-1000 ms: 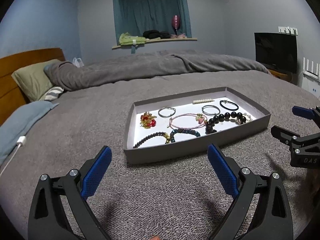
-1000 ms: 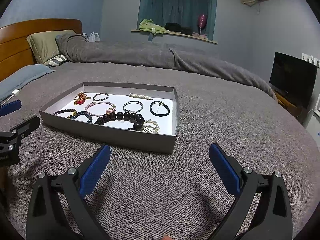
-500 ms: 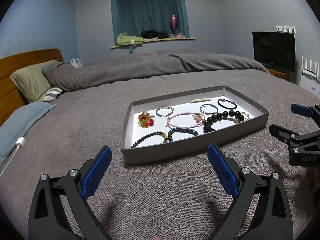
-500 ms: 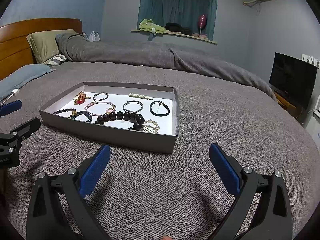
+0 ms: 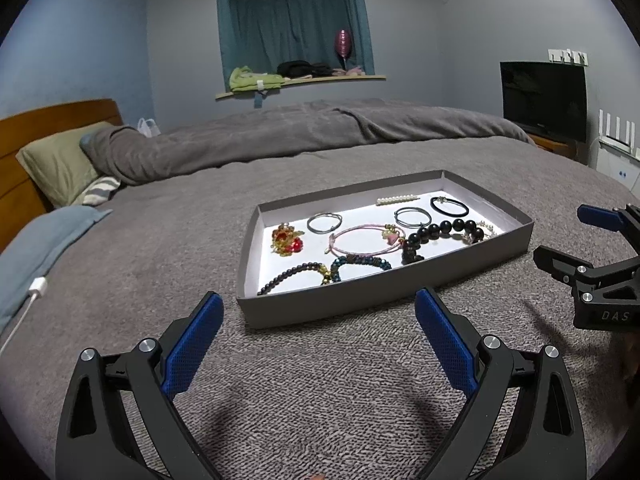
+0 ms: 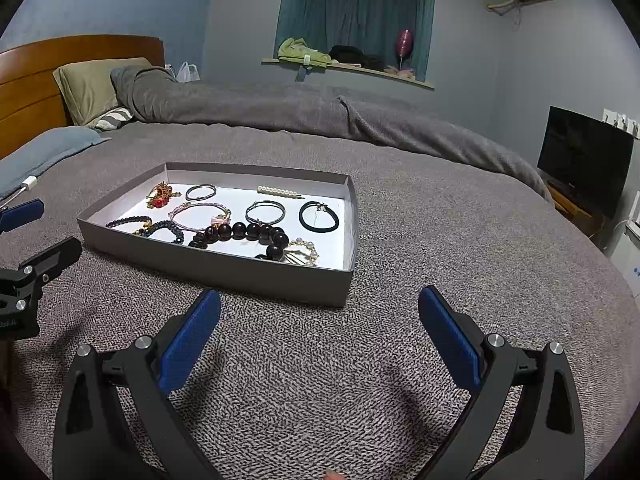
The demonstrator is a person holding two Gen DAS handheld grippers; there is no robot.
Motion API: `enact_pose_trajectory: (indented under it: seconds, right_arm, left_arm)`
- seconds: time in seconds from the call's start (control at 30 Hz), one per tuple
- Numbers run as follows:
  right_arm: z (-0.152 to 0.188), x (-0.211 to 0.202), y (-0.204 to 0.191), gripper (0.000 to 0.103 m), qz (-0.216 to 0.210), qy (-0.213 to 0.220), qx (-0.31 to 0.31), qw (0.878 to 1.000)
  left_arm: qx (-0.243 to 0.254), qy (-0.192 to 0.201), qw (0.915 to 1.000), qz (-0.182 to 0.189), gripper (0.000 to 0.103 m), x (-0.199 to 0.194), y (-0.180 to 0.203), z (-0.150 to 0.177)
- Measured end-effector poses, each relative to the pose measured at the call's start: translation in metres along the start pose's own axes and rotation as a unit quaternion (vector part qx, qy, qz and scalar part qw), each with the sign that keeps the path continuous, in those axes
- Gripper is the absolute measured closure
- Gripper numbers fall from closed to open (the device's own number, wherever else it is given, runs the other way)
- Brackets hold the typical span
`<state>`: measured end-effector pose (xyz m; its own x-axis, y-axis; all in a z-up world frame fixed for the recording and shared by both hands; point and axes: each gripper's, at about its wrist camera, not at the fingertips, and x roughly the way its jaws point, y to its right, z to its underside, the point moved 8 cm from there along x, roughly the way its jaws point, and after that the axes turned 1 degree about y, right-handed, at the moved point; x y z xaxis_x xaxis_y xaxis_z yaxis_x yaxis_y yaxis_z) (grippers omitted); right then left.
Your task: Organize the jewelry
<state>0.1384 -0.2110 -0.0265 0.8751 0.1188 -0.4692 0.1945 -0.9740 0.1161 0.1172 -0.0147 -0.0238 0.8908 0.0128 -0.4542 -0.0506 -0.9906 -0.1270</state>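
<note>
A shallow grey tray (image 5: pixel 360 300) (image 6: pixel 248 276) with a white floor lies on the grey bed. In it lie several pieces: a red and gold brooch (image 5: pixel 287 240) (image 6: pixel 162 194), a pink cord bracelet (image 5: pixel 366 236) (image 6: pixel 200 214), a large black bead bracelet (image 5: pixel 440 232) (image 6: pixel 244 234), a black hair tie (image 5: pixel 449 206) (image 6: pixel 319 217), a pearl clip (image 5: pixel 397 199) (image 6: pixel 278 191), silver bangles and dark bead bracelets. My left gripper (image 5: pixel 318 304) is open and empty, just short of the tray's near wall. My right gripper (image 6: pixel 318 302) is open and empty, near the tray's front right corner.
The grey blanket (image 5: pixel 320 380) covers the bed. Pillows (image 5: pixel 60 164) and a wooden headboard (image 5: pixel 24 132) are at the left, with a white charger cable (image 5: pixel 36 286). A rolled duvet (image 5: pixel 300 132) lies behind the tray. A TV (image 5: pixel 542 98) stands at the right.
Both grippers have shifted only slightly; the left view has tilted up a little, so the tray sits lower and a bit left. Both stay open and empty.
</note>
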Motion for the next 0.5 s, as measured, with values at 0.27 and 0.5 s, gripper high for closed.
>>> enact_pose_trajectory:
  seconds: [0.27, 0.5]
  right_arm:
    - [0.0011, 0.0003, 0.0014, 0.005, 0.001, 0.0, 0.0, 1.0]
    - [0.0015, 0.0006, 0.002, 0.005, 0.002, 0.0, 0.0, 1.0]
  left_arm:
    - [0.001, 0.0, 1.0, 0.001, 0.007, 0.0, 0.0002, 0.0006]
    - [0.002, -0.002, 1.0, 0.001, 0.007, 0.0005, 0.0002, 0.0018]
